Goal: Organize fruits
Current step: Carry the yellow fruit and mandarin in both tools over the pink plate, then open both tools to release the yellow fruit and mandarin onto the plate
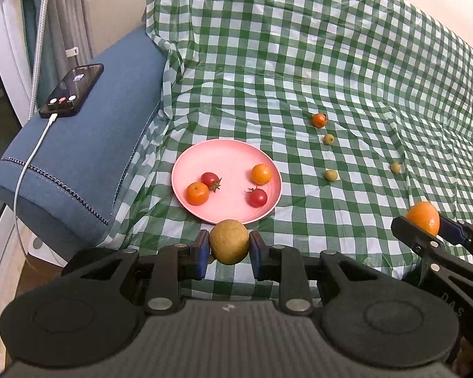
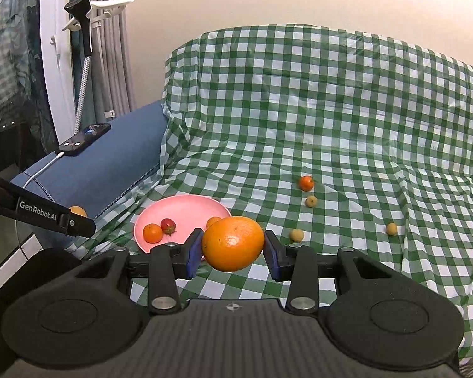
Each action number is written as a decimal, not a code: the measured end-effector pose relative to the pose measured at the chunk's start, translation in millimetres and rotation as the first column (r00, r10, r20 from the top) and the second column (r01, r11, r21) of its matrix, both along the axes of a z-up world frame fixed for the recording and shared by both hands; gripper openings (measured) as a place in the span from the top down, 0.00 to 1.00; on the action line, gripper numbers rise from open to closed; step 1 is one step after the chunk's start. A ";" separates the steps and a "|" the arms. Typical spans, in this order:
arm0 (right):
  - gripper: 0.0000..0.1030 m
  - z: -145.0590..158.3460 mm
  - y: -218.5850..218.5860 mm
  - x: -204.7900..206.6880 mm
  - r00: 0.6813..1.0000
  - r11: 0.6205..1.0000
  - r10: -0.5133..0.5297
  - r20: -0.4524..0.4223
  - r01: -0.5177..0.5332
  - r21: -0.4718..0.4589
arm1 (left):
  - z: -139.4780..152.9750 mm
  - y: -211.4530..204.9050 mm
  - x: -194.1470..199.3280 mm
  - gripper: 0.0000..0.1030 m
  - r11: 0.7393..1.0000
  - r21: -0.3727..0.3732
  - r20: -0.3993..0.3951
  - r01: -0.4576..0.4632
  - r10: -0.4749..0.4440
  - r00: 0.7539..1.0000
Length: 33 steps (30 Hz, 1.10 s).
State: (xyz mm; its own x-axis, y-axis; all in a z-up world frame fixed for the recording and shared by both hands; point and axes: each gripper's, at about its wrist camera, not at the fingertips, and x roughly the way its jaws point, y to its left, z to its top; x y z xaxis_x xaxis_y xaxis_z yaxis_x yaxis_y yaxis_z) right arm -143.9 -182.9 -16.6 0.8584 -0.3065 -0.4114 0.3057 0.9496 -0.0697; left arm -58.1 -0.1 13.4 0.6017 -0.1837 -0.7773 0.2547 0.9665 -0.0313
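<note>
My left gripper (image 1: 229, 247) is shut on a yellow-brown round fruit (image 1: 229, 241), held just above the near rim of the pink plate (image 1: 227, 208). On the plate lie two red cherry tomatoes (image 1: 257, 197) and two small orange fruits (image 1: 197, 193). My right gripper (image 2: 233, 249) is shut on a large orange (image 2: 233, 243), held above the cloth right of the pink plate (image 2: 186, 208); the right gripper (image 1: 425, 225) also shows at the right edge of the left wrist view. Loose on the checked cloth lie a small orange tomato (image 1: 318, 120) and three small yellow fruits (image 1: 331, 175).
The green-and-white checked cloth (image 1: 331, 63) covers a sofa seat and back. A blue armrest (image 1: 88, 157) at the left carries a phone (image 1: 72, 89) on a white cable. Curtains and a white stand are behind it.
</note>
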 end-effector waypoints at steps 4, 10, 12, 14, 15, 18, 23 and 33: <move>0.59 -1.6 -2.1 4.1 1.000 1.000 -0.002 0.007 0.002 -0.024 | -2.9 5.0 10.2 0.71 1.000 -0.019 -0.031 -0.005 0.004 1.000; 0.59 -3.4 -6.6 22.0 1.000 0.999 0.014 -0.012 -0.015 -0.034 | -5.8 8.2 33.7 0.71 1.000 -0.027 -0.046 -0.016 0.015 0.999; 0.59 -4.9 -8.2 29.9 1.000 0.999 0.023 -0.020 -0.023 -0.034 | -7.1 8.1 44.8 0.71 0.999 -0.031 -0.049 -0.024 0.022 0.999; 0.59 -5.8 -12.1 40.8 0.999 0.999 0.025 -0.029 -0.026 -0.024 | -9.2 7.1 56.7 0.71 0.999 -0.025 -0.048 -0.030 0.029 0.998; 0.59 -6.7 -14.5 47.2 0.999 1.000 0.024 -0.034 -0.024 -0.018 | -11.0 6.6 63.6 0.71 0.999 -0.022 -0.052 -0.032 0.031 0.998; 0.59 -10.6 -21.4 67.8 0.998 0.999 0.033 -0.052 -0.033 0.000 | -18.9 2.8 87.7 0.71 0.999 -0.004 -0.065 -0.038 0.037 0.997; 0.59 -24.0 -29.1 110.0 0.993 0.997 0.073 -0.092 -0.072 0.012 | -34.4 -4.8 127.8 0.71 0.999 0.023 -0.087 -0.038 0.040 0.995; 0.59 -73.9 -31.1 191.3 0.969 0.990 0.137 -0.205 -0.129 0.052 | -91.3 -12.3 205.3 0.72 0.997 0.070 -0.198 -0.028 0.041 0.979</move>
